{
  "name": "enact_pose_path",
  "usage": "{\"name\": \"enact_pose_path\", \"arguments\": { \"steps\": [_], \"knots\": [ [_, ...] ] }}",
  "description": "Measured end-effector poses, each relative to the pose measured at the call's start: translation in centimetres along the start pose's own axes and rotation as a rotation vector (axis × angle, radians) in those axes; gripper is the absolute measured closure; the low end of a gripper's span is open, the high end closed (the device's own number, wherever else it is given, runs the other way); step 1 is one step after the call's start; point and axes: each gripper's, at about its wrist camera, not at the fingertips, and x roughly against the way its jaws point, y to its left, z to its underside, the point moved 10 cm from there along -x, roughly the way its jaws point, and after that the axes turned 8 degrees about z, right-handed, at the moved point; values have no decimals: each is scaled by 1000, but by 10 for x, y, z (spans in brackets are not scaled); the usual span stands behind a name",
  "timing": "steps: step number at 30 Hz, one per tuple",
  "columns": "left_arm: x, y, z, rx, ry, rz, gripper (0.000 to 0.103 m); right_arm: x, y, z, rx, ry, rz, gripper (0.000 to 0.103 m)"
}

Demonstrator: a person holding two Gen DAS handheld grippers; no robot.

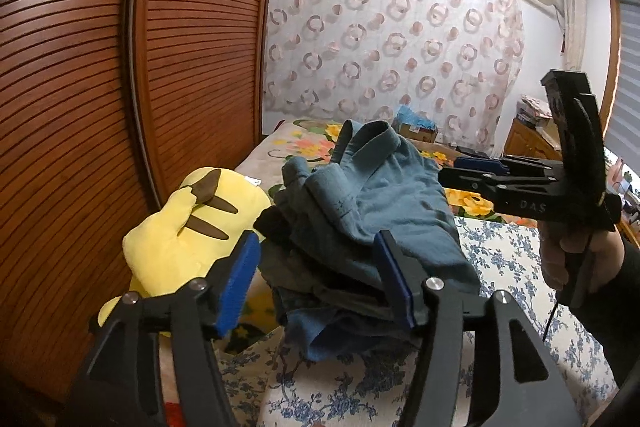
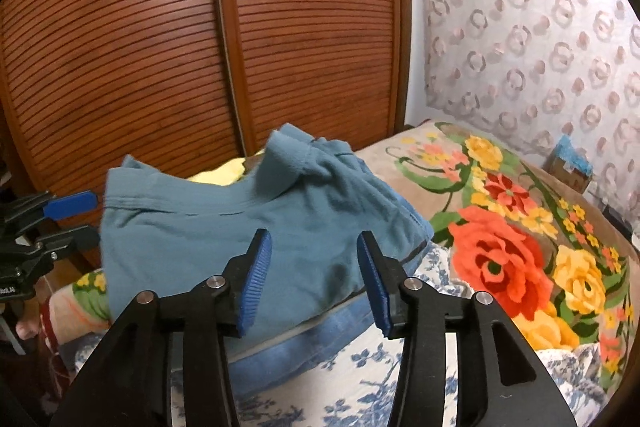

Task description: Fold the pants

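Bed [image 2: 400, 379] w/ floral blanket: pants [image 2: 224, 227] sit bunched on a stack near the wardrobe. Both ur grippers, left [image 1: 316, 283] & right [image 2: 314, 279], are spread, holding nothing. Grab just 1 layer and imo the pile slides off.

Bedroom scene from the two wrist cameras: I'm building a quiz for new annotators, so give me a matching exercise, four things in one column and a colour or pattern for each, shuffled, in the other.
Things:
1. pants
2. plush toy
3. wardrobe doors
4. curtain

Colours or patterns:
A. reddish-brown, slatted
B. pale with ring shapes
C. teal blue
D. yellow with dark brown stripes

Pairs: 1-C, 2-D, 3-A, 4-B
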Motion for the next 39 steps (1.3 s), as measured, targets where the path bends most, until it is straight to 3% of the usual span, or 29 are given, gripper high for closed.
{"name": "enact_pose_path", "arguments": {
  "steps": [15, 31, 39],
  "knots": [
    [33, -26, 23, -57, 32, 10, 44, 65, 28, 19, -13, -50, 38, 41],
    [57, -53, 48, -62, 29, 88, 43, 114, 39, 63, -52, -57, 93, 28],
    [60, -63, 62, -84, 44, 56, 43, 132, 35, 82, -109, -63, 105, 18]
  ]
}}
